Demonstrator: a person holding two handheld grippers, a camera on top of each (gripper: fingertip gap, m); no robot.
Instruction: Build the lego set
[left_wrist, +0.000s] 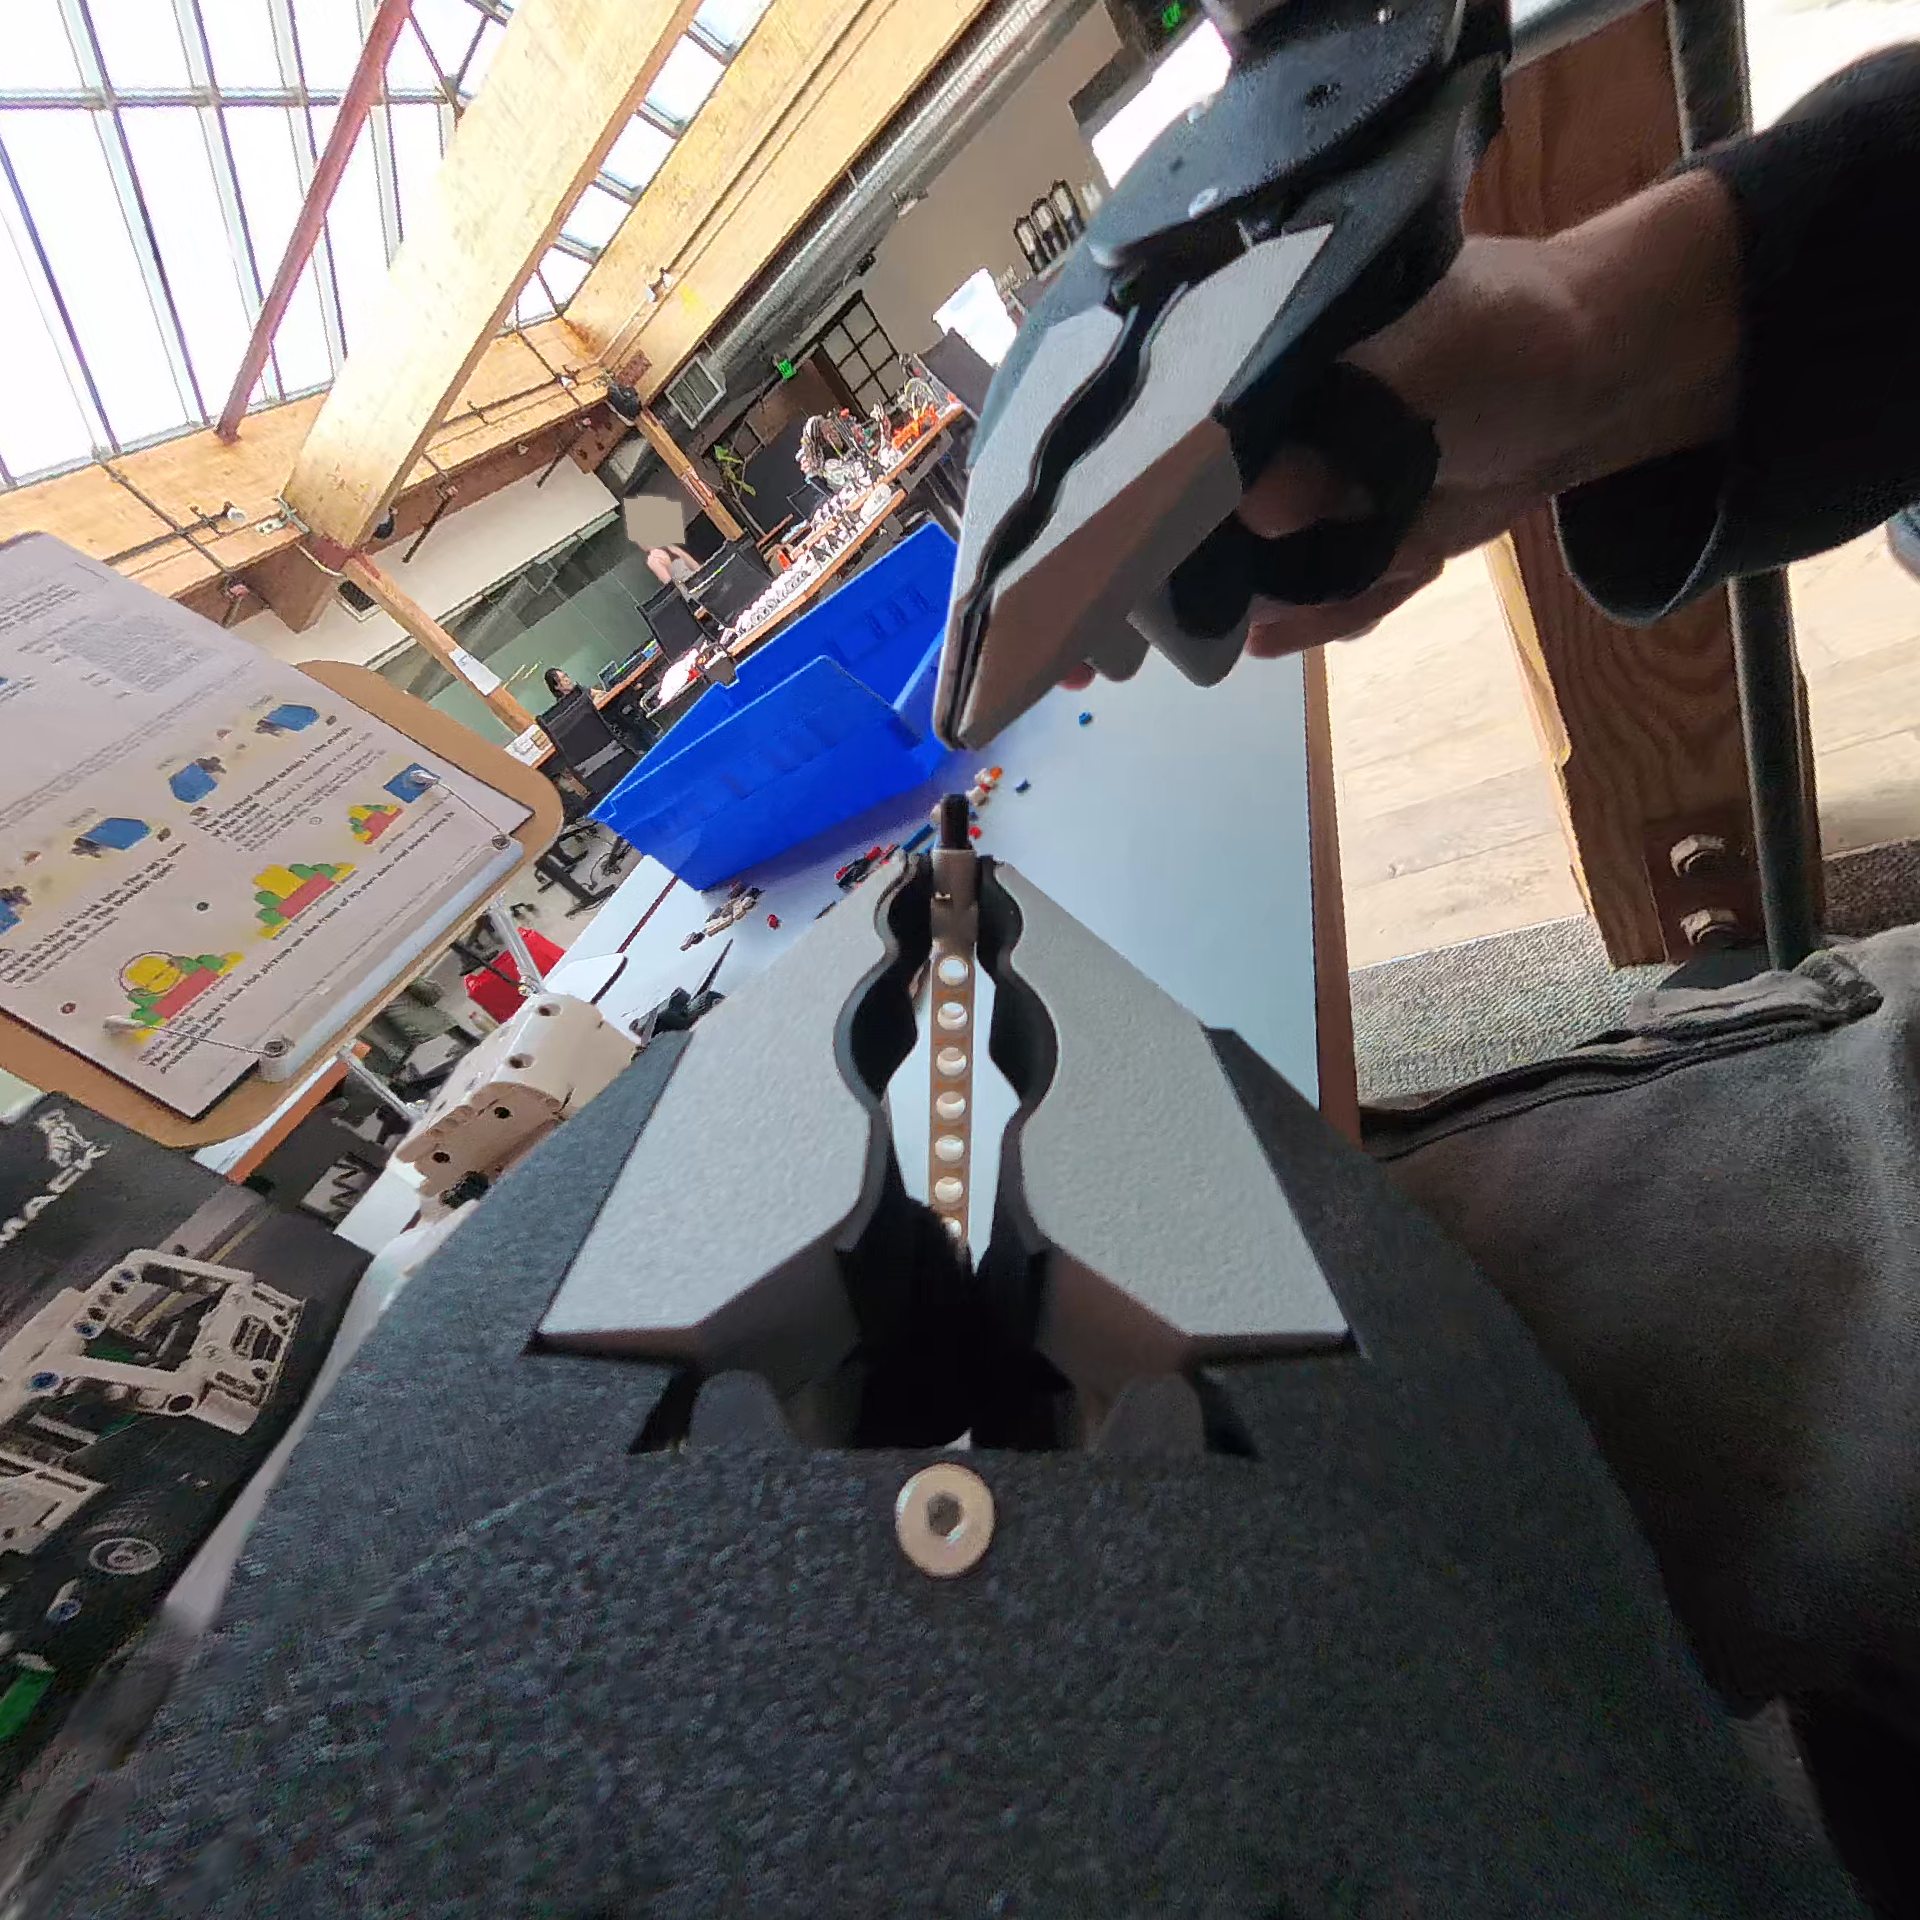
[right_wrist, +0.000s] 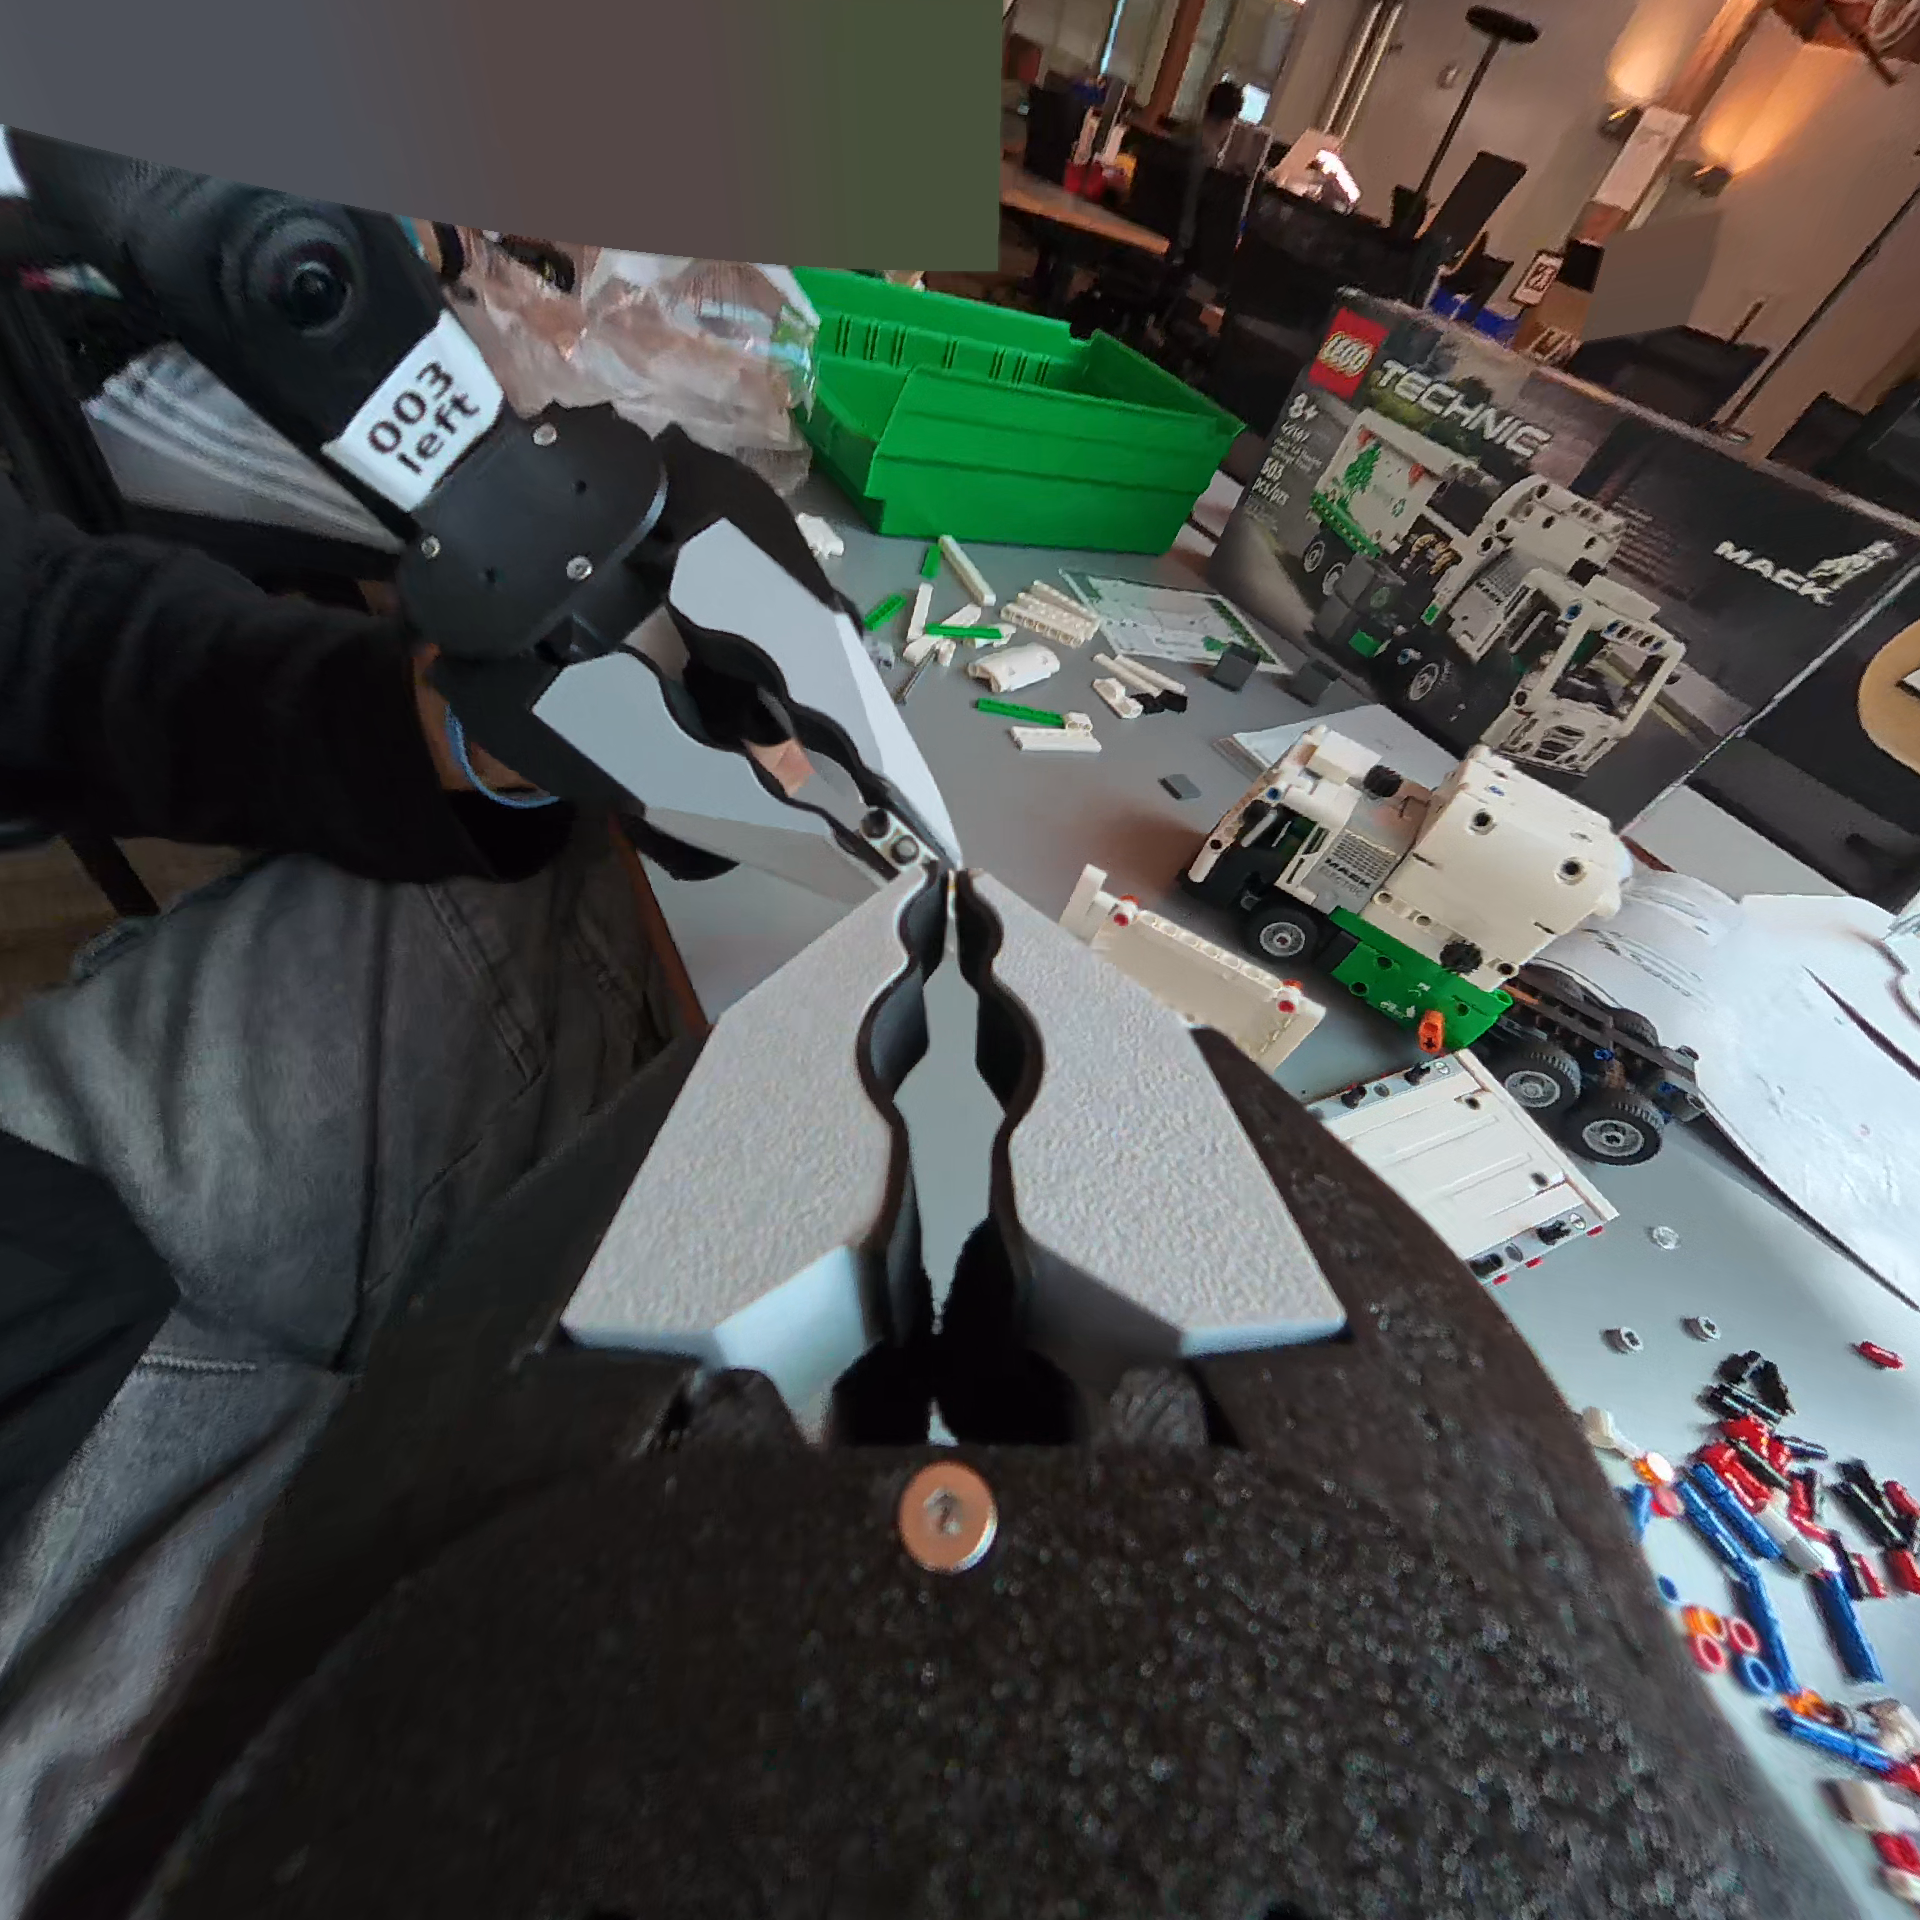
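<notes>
The left gripper clenched a grey holed beam edgewise, its black pin foremost; the right gripper was pinched together, seemingly on nothing, tip beside that pin.

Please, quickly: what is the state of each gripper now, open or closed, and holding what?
Left gripper: closed on a grey perforated beam with a black pin at its tip.
Right gripper: closed; nothing visible between its fingertips.

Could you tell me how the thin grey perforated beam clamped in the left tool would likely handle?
The grey perforated beam looks rigid plastic and probably light, being thin and full of holes. Gripped on its narrow faces by the left tool, it might pivot if its dark pin is pushed sideways.
</notes>
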